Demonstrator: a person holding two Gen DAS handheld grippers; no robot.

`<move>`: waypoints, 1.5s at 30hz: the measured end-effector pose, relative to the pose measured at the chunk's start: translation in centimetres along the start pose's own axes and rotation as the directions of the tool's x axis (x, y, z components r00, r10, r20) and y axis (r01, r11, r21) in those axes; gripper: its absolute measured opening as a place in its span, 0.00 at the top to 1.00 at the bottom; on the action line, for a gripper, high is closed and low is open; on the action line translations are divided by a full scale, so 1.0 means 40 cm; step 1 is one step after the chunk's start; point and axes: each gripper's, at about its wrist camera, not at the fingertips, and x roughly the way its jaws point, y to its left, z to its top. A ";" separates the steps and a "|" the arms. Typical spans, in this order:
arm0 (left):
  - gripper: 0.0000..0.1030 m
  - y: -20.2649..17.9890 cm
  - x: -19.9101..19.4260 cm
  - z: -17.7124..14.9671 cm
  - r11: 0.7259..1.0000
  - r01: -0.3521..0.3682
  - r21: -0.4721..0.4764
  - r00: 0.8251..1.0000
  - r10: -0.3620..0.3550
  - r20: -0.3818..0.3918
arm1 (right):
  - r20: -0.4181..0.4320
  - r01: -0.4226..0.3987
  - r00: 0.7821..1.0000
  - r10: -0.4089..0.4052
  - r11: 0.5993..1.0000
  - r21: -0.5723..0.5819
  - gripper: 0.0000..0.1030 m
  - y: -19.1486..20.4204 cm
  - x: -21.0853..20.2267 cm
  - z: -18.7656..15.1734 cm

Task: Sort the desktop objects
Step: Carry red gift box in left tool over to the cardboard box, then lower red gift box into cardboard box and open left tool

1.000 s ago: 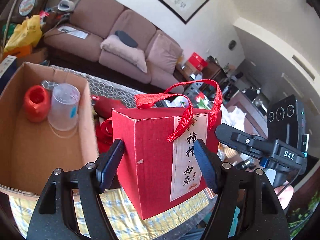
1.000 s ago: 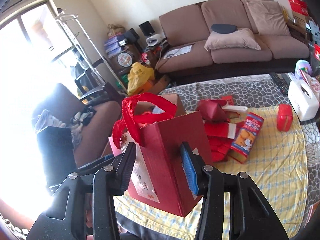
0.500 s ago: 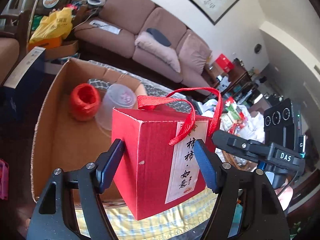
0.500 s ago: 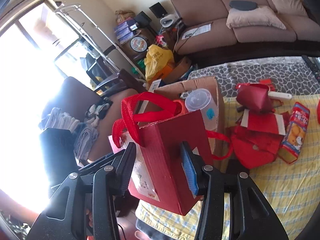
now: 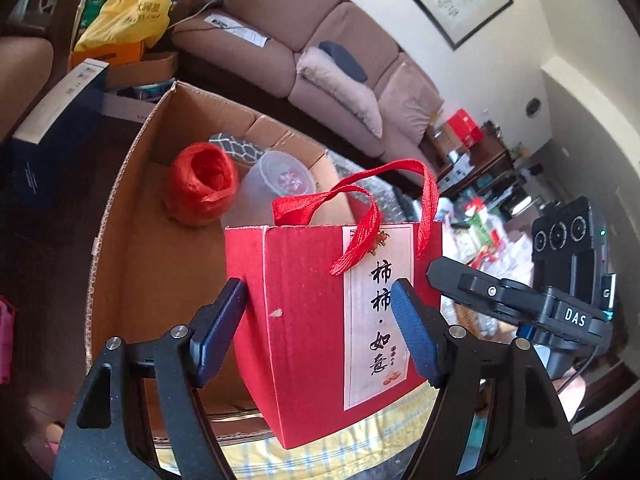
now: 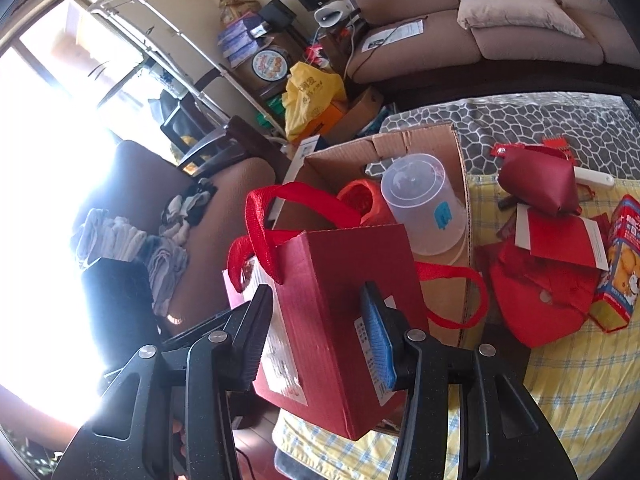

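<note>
**Red gift box carried over toward the cardboard box**

Nearest to the cameras, the red gift box [image 5: 320, 320] is held in the air by both tools at once. The left hand-held gripper [image 5: 320, 328] is closed on it, one pad on the plain red side and the other on the face with the white label. The right hand-held gripper [image 6: 320, 344] is closed on it as well, its blue pad [image 6: 378, 344] pressed flat on the box wall. The red ribbon handles [image 5: 360, 208] stand up above the box top.

Compared with one second ago, the grip is unchanged, but the gift box has been moved sideways: the cardboard box [image 5: 120, 216] is now seen much more directly behind and under it, and its open inside fills more of the left view. It is judged that the transport step is almost finished and that lowering and release come next.

Inside the cardboard box, beyond the gift box, a red ball of string [image 5: 200, 184] and a clear plastic cup [image 5: 276, 184] are lying just beside each other. To the right of the cardboard box, on the yellow checked cloth [image 6: 560, 400], a red bag [image 6: 540, 296] and a biscuit packet [image 6: 620, 256] are still waiting.
</note>
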 end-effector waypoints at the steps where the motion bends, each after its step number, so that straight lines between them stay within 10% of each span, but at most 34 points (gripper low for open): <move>1: 0.30 -0.003 0.007 -0.001 1.000 -0.023 0.013 1.000 0.024 -0.018 | -0.012 0.010 1.000 -0.010 1.000 -0.001 0.54 -0.007 0.015 -0.009; 15: 0.34 0.067 0.204 0.007 0.988 -0.151 0.020 0.942 0.150 -0.300 | -0.206 0.194 0.957 -0.205 0.978 -0.071 0.57 -0.076 0.168 -0.066; 23: 0.33 0.068 0.257 -0.031 0.984 -0.170 0.044 0.909 0.174 -0.379 | -0.171 0.225 0.952 -0.252 0.961 -0.162 0.57 -0.066 0.139 -0.091; 37: 0.23 -0.034 0.321 -0.056 0.950 -0.199 0.239 0.860 0.286 -0.423 | -0.020 0.249 0.967 -0.252 0.963 -0.104 0.50 -0.135 -0.072 -0.088; 45: 0.12 -0.048 0.259 -0.065 0.937 -0.232 0.261 0.880 0.317 -0.355 | 0.030 0.284 0.959 -0.283 0.958 -0.038 0.36 -0.249 -0.184 -0.112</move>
